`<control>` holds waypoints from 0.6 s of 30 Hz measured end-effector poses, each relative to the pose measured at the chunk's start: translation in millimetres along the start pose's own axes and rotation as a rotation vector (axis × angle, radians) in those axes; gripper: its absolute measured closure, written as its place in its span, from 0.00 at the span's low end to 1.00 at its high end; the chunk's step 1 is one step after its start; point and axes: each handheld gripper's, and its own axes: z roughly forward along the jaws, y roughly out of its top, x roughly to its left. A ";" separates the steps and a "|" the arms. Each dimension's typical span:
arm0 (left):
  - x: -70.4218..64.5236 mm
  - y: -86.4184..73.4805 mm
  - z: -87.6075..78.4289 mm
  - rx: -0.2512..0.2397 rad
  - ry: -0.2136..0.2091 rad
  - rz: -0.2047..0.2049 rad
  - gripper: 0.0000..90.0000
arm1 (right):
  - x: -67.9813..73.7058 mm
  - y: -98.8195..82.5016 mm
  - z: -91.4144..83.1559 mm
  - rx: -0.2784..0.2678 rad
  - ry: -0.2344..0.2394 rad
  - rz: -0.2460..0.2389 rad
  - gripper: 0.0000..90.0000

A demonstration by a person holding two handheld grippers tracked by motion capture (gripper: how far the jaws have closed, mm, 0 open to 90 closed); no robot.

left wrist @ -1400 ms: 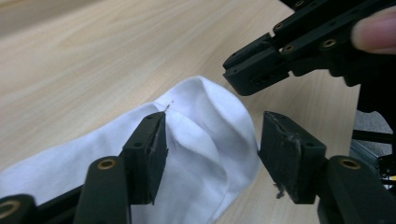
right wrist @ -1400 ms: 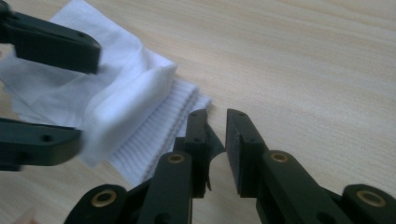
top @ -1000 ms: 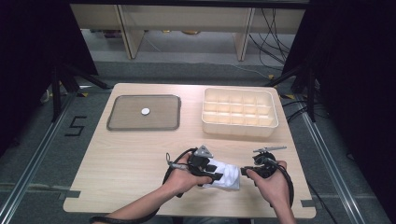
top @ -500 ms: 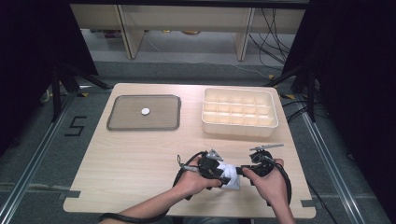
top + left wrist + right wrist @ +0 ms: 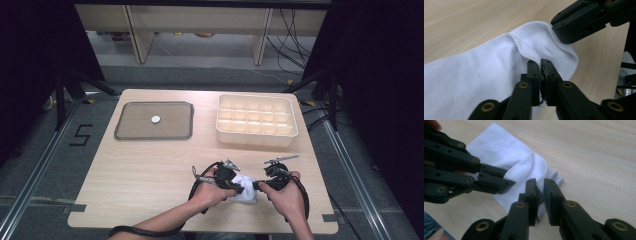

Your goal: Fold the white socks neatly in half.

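Near the table's six-o'clock edge, we logged both grippers pinching one white cloth: left gripper had just clamped its fold, right gripper, at three o'clock, had just closed on its hem.

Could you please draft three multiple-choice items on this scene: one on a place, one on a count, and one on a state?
1. Where does the white cloth lie?
A. On the table's near edge, between the hands
B. In the dark tray
C. In the compartment box

2. How many small white discs lie in the dark tray?
A. Three
B. One
C. None

3. How does the left gripper stand?
A. Wide open above the cloth
B. Resting in the box
C. Shut on a fold of the cloth

Answers: 1 A, the high view shows it on the table between both hands; 2 B, a single disc; 3 C, the left gripper view shows the jaws pinching fabric.
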 end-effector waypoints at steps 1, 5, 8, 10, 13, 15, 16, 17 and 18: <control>0.0 0.6 -1.6 -0.001 -0.004 0.005 0.98 | 1.0 0.2 -0.6 0.003 -0.001 0.012 0.93; -4.7 4.5 -13.0 -0.052 -0.018 0.003 0.98 | 0.6 0.4 -0.7 0.003 -0.004 -0.003 0.98; -6.3 10.2 -26.0 -0.083 -0.026 0.018 0.99 | 2.3 1.7 -0.7 0.007 0.002 0.002 1.00; -6.7 12.3 -30.3 -0.092 -0.030 0.022 0.99 | 2.2 1.9 0.4 0.006 0.000 -0.005 1.00; -8.9 19.2 -43.8 -0.114 -0.026 0.047 0.99 | 2.3 2.1 4.5 0.016 0.002 0.007 1.00; -10.5 22.1 -47.8 -0.127 -0.029 0.056 0.99 | 1.3 1.3 6.9 0.014 -0.005 0.005 1.00; -11.2 22.9 -49.0 -0.128 -0.033 0.062 0.98 | 0.9 0.8 7.1 0.006 -0.005 0.003 1.00; -11.6 23.3 -49.1 -0.133 -0.034 0.059 0.98 | 1.4 0.9 4.5 0.007 -0.001 0.018 0.97; -11.6 23.2 -49.1 -0.132 -0.035 0.060 0.98 | 1.2 0.6 2.3 -0.008 -0.016 0.025 0.94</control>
